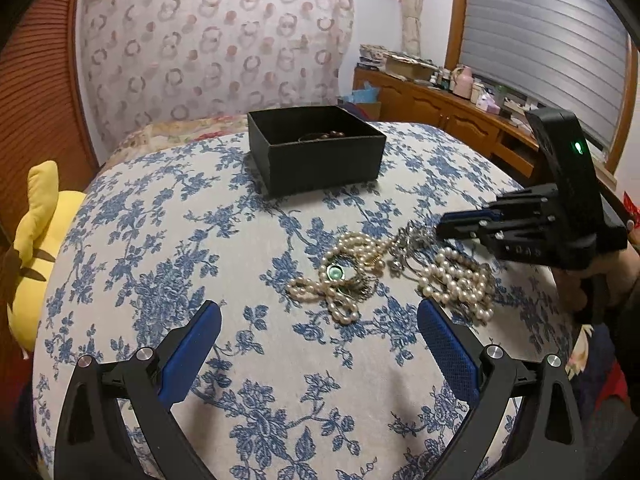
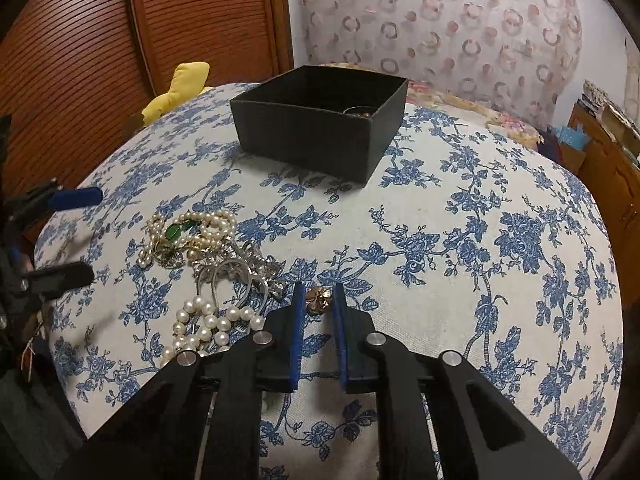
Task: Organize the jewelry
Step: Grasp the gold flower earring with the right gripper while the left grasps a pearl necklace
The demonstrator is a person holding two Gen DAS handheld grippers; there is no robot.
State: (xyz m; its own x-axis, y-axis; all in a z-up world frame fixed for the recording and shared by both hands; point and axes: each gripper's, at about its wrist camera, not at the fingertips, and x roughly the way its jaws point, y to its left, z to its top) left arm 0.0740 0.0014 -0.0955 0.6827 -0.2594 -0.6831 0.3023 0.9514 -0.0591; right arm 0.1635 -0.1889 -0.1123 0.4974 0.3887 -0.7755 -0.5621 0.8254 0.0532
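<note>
Right gripper [image 2: 318,298]: jaws clamped on a small gold flower-shaped brooch [image 2: 318,297]. Black box [image 2: 308,136] lies straight ahead, well apart. Left gripper [image 1: 318,320]: jaws wide apart, near the pearl necklaces [image 1: 348,276].

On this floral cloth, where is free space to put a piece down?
Bare cloth lies between the black box and the right gripper, and all to its right. Also left of the box. Crowded: the pearl necklaces and silver chains beside the left gripper.
</note>
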